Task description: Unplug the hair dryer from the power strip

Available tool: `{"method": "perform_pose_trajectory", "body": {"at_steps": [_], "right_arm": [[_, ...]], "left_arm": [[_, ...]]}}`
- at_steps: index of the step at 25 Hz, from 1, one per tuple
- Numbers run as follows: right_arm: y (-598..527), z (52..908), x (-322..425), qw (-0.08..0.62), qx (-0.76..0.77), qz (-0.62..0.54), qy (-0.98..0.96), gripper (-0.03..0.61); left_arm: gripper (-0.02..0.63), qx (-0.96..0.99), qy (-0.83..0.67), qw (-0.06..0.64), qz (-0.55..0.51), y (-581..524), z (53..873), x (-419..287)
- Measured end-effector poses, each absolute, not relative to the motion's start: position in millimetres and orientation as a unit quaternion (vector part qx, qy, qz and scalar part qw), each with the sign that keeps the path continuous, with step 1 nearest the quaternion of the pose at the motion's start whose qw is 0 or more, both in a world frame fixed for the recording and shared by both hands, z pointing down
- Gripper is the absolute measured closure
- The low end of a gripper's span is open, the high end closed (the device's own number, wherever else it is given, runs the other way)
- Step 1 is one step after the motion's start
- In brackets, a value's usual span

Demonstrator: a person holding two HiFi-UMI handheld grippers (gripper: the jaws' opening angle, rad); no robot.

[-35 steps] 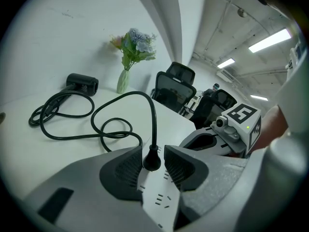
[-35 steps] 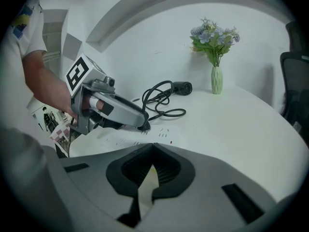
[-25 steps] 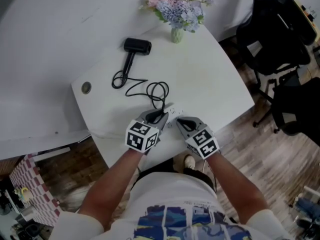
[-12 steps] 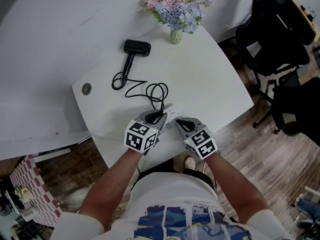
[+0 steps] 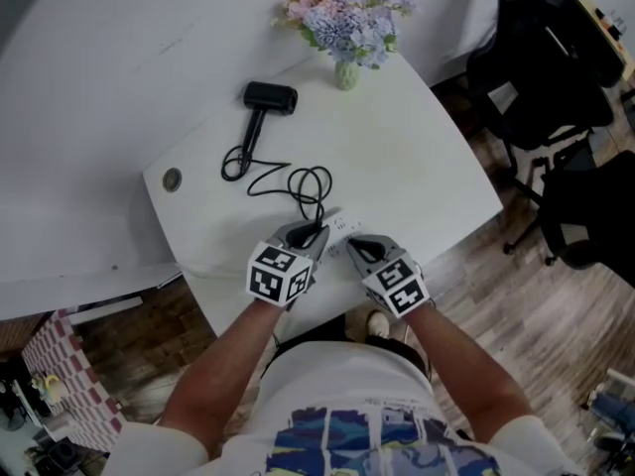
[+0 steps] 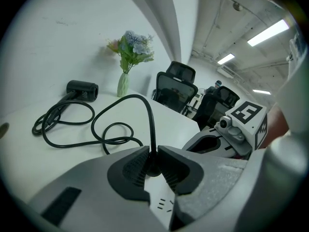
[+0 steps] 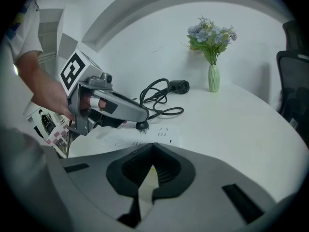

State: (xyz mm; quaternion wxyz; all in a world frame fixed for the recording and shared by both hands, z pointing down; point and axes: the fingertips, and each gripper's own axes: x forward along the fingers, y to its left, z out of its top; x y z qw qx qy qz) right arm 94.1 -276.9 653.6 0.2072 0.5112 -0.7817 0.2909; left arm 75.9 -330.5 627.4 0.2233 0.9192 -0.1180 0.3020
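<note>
1 plug in pwr strip, pinched by just-closing L tongs; R tongs pressed together; flowers in vase.

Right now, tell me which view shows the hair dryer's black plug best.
The left gripper view: the black plug sits close up between the left gripper's jaws, which have just been closing on it. The right gripper view shows it small, side-on, in the white power strip. The head view mostly hides it behind that gripper.

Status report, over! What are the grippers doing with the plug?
Left gripper jaws just closing onto plug, still in power strip. Right gripper shut over its end. Cord loops lie beyond, not blocking.
</note>
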Motion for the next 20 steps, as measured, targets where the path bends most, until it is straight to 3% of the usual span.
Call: {"method": "perform_pose_trajectory", "body": {"at_steps": [9, 20], "right_arm": [[-277.0, 653.5, 93.9, 0.214, 0.508, 0.288, -0.783, 0.584], [-275.3, 653.6, 93.7, 0.208, 0.494, 0.287, -0.794, 0.584]], "left_arm": [[0.560, 0.934, -0.125, 0.193, 0.272, -340.0, 600.6, 80.9], [0.560, 0.933, -0.135, 0.229, 0.242, -354.3, 577.5, 71.5]]}}
